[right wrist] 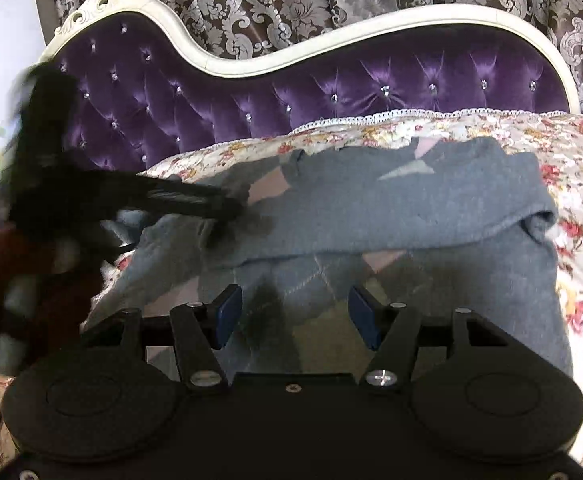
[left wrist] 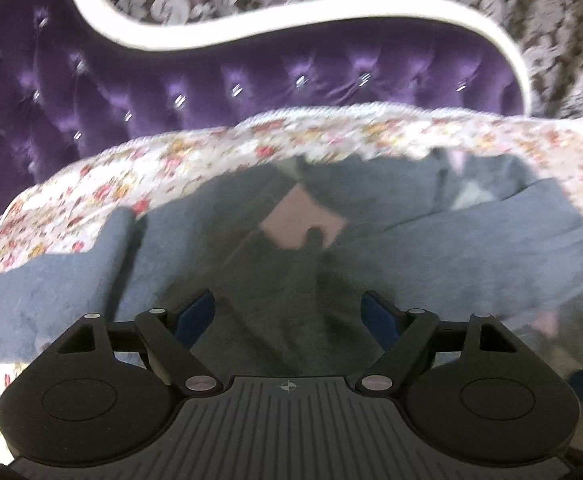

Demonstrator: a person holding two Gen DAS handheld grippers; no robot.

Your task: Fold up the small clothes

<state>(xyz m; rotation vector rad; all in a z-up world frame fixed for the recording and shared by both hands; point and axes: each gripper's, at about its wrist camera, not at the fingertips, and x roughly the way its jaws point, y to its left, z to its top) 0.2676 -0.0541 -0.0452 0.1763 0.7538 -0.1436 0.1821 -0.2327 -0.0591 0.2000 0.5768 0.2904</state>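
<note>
Grey sweater point(right wrist: 391, 208) part-folded on floral bedspread point(right wrist: 579, 184), near headboard point(right wrist: 371, 80) edge. L gripper point(left wrist: 289, 316) & R gripper point(right wrist: 295, 312): fingers apart, gripping nothing.

The sweater point(right wrist: 391, 216) lies on the bedspread point(right wrist: 571, 184), headboard point(right wrist: 331, 88) behind it.

Left gripper point(left wrist: 287, 314) tilted downward, blue-padded fingers point(left wrist: 197, 316) spread wide, nothing between them. Right gripper point(right wrist: 295, 316) angled down more gently, fingers point(right wrist: 227, 312) parted, gripping nothing. Seen from the right wrist: left gripper blurred at the far left, pointing rightward, with a dark red sleeve point(right wrist: 7, 280) below.
</note>
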